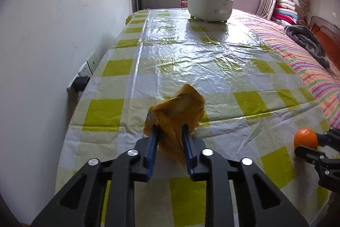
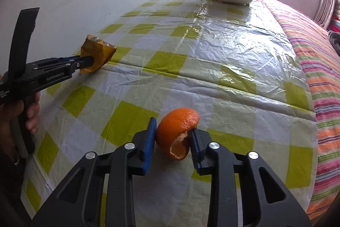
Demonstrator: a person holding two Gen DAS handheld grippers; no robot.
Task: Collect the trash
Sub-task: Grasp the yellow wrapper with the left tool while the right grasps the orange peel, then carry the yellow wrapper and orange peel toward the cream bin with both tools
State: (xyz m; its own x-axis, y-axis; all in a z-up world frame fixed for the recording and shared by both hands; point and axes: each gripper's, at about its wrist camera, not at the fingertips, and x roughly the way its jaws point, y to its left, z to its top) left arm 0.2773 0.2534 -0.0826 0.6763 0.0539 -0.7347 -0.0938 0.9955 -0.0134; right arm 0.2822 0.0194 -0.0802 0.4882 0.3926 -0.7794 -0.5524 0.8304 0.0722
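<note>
- The left gripper, low centre of its own view, pinches a crumpled yellow wrapper between its blue pads; the wrapper sits just above the checked tablecloth.
- The wrapper looks light, thin and crushable, so a squeeze across its bunched middle should hold it; a loose corner could slip out.
- The right gripper, low centre of its view, has its jaws pressed onto an orange peel, a hollow half-shell.
- The peel seems light, springy and a little slick outside; gripping across the rim, as it is here, suits it, though hard pressure may fold or tear it.
</note>
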